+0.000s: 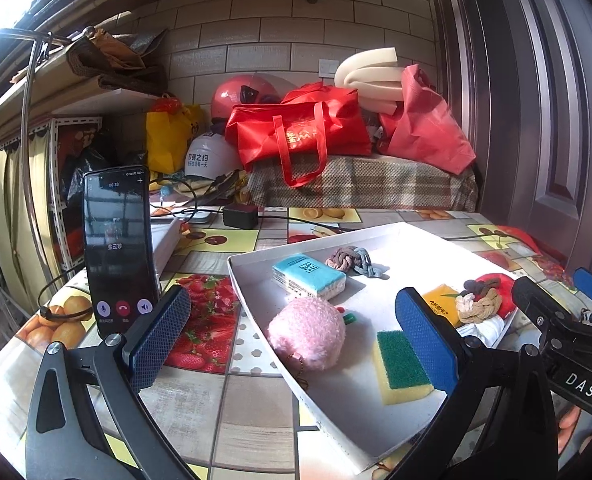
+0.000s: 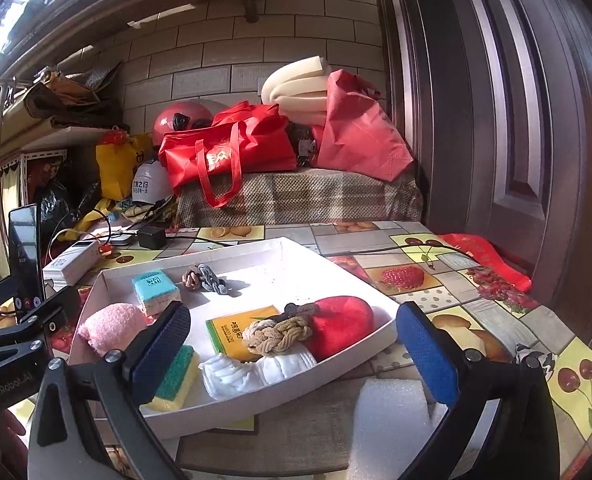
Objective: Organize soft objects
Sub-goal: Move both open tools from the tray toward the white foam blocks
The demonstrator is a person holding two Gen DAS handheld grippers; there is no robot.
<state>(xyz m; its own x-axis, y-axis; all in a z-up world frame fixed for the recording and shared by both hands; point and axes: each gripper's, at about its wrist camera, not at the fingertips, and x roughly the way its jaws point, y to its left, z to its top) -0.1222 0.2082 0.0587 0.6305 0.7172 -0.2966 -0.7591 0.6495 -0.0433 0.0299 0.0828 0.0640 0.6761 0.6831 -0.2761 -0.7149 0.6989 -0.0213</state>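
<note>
White cardboard forms the shallow tray (image 2: pixel 348 354) sitting in the middle of the fruit-patterned table (image 2: pixel 476 320), and nearly all the soft things lie inside it. Toward its far edge rest a blue tissue pack (image 1: pixel 308 274) and a knotted grey-and-brown sock bundle (image 1: pixel 352 261), just apart from each other. At the tray's left edge sits a pink plush ball (image 1: pixel 308 334), with a green-and-yellow sponge (image 1: pixel 400 366) near it at the near edge. By the right edge a red cushion (image 2: pixel 342 326), a yellow packet (image 2: pixel 231 330), a braided tan cloth (image 2: pixel 277 334) and a folded white cloth (image 2: pixel 251 372) crowd together, touching. A white foam block (image 2: pixel 388 424) lies on the table just outside the tray's near edge. The left gripper (image 1: pixel 291 342) hovers with fingers spread wide and nothing between them; the right gripper (image 2: pixel 296 356) is likewise spread and empty, the foam block just beside its right finger. A phone (image 1: pixel 117 248) stands upright near the table's left edge.
</note>
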